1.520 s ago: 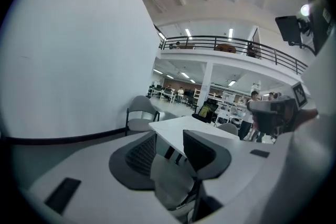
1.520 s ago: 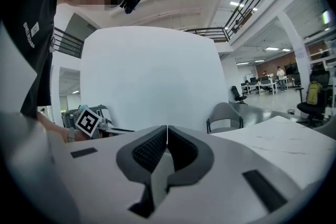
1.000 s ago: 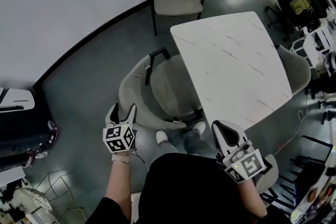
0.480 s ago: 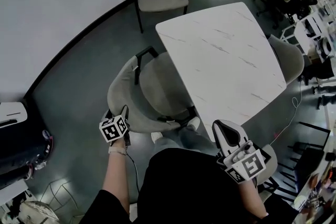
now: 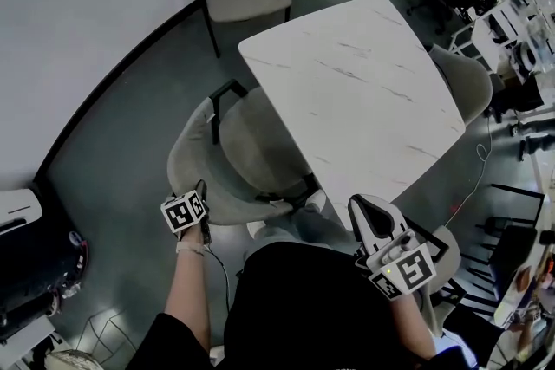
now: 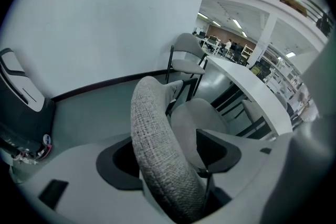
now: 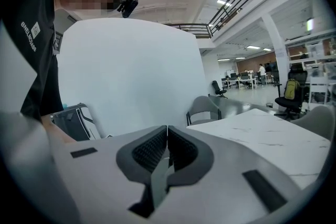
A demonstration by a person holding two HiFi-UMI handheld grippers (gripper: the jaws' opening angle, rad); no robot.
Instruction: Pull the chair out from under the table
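A grey upholstered chair (image 5: 247,143) with a curved backrest (image 5: 184,165) stands with its seat partly under the white marble-look table (image 5: 347,91). My left gripper (image 5: 199,193) points steeply down over the backrest's near rim. In the left gripper view the woven backrest (image 6: 149,113) runs up between the wide-open jaws of the left gripper (image 6: 167,152), and dark gaps show on both sides of it. My right gripper (image 5: 366,210) hangs at the table's near corner, apart from the chair. In the right gripper view the right gripper (image 7: 167,136) is shut with nothing in it.
A second chair (image 5: 247,0) stands by the white wall. A third chair (image 5: 464,78) sits at the table's far right side. A black and white machine (image 5: 26,247) is at the left. A cable (image 5: 481,178) lies on the floor. My shoe (image 5: 317,203) is next to the chair's leg.
My left gripper has come down and tilted steeply, from above the floor beside the chair onto the backrest's rim. The right gripper has hardly moved.
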